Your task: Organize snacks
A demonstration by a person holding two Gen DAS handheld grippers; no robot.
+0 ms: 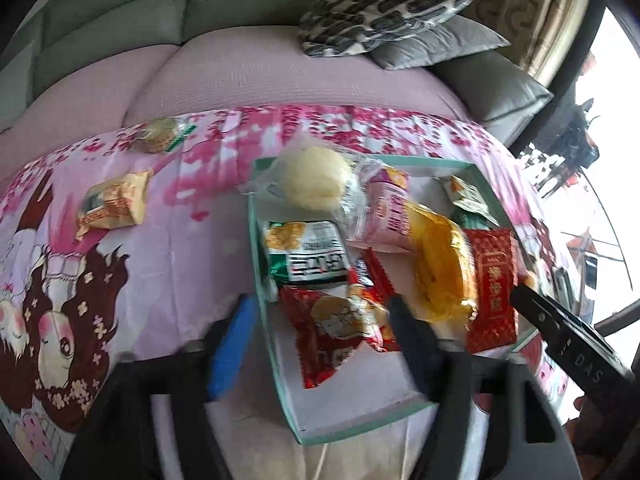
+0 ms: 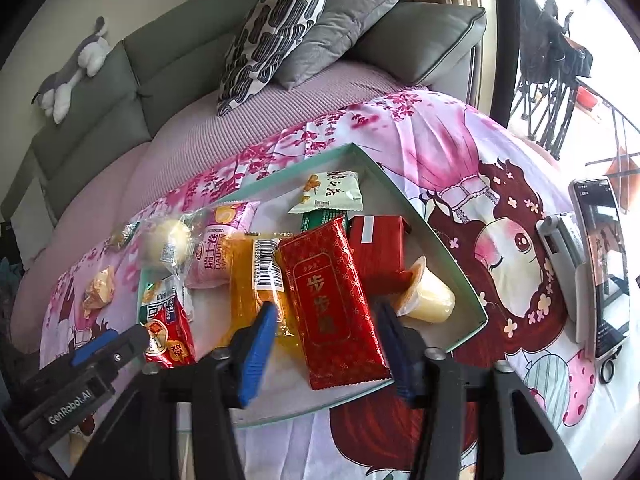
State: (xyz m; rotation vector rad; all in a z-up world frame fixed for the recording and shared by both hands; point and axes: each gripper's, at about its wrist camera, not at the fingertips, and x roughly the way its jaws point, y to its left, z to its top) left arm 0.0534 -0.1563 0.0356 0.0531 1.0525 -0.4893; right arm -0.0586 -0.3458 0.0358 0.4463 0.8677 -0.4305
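A teal-rimmed tray [image 1: 256, 216] [image 2: 440, 248] on the pink printed cloth holds several snacks: a round bun [image 1: 312, 178], a pink pack [image 1: 384, 216], a yellow pack [image 1: 444, 268] and a green-and-white pack [image 1: 304, 256]. My left gripper [image 1: 320, 336] is open; one finger is outside the tray's left rim and the other is inside, with a red snack pack [image 1: 332, 328] lying between them. My right gripper [image 2: 326, 348] is open astride a red packet with gold characters [image 2: 332, 300], which lies flat in the tray, pads not pressing it. Two wrapped snacks [image 1: 114, 204] [image 1: 160, 136] lie loose on the cloth.
A jelly cup [image 2: 428, 296] and a red box [image 2: 378, 244] fill the tray's right corner. A phone [image 2: 604, 264] on a stand is on the cloth to the right. Patterned and grey pillows [image 2: 280, 32] lie on the sofa behind, with a plush toy [image 2: 76, 68] on its backrest.
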